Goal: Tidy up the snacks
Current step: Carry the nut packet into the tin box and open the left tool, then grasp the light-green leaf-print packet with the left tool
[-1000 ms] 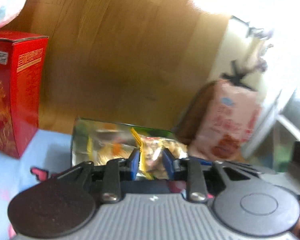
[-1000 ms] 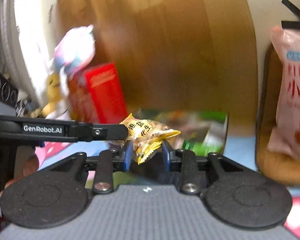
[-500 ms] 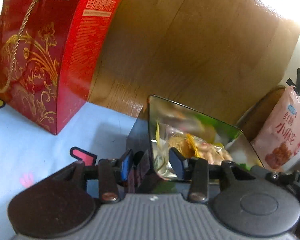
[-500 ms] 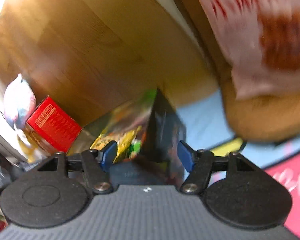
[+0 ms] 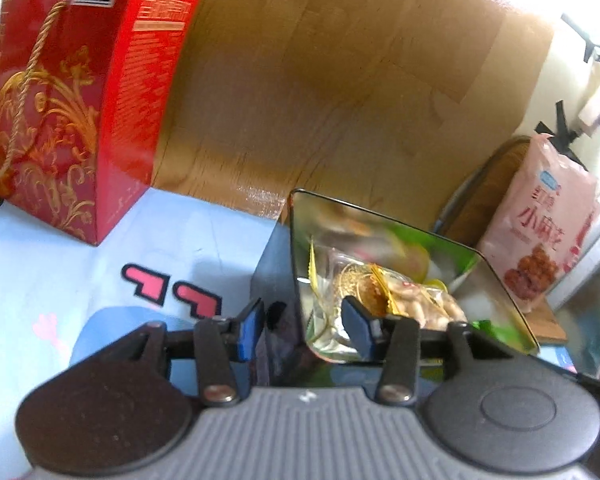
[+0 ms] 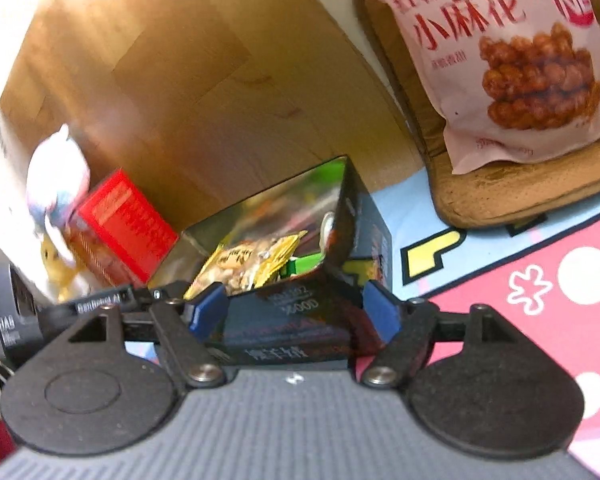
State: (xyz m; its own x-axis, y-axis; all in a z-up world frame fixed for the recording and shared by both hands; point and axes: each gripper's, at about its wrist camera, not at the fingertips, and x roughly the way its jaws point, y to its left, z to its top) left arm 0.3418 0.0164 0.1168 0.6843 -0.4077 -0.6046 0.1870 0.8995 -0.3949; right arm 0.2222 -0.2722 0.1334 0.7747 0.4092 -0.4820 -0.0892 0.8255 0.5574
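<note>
Left hand-held gripper (image 5: 304, 326): we see its blue pads spread apart, straddling the near left wall of the open snack box (image 5: 278, 268); one pad is outside the box, the other inside over the contents. We cannot tell whether either pad touches the wall.
Right hand-held gripper (image 6: 296, 310): its pads are wide apart on either side of the box's dark near end (image 6: 288, 320); whether they press on it we cannot tell.
Snack box: a dark carton with a shiny foil-lined interior, standing open on the cartoon-print mat (image 5: 100, 256), in front of the wooden board (image 5: 320, 80).
Peanut packet (image 6: 256, 262): a yellow-edged clear packet lying inside the box, with green wrappers beside it.
Red gift box (image 5: 72, 92): upright on the mat, well left of the snack box, with gold cord handle and gold floral print.
Pink snack bag (image 6: 508, 60): leaning upright on a brown cushion (image 6: 520, 196) to the right of the box.
Plush toy (image 6: 56, 176): behind the red gift box, blurred in our right wrist view.
</note>
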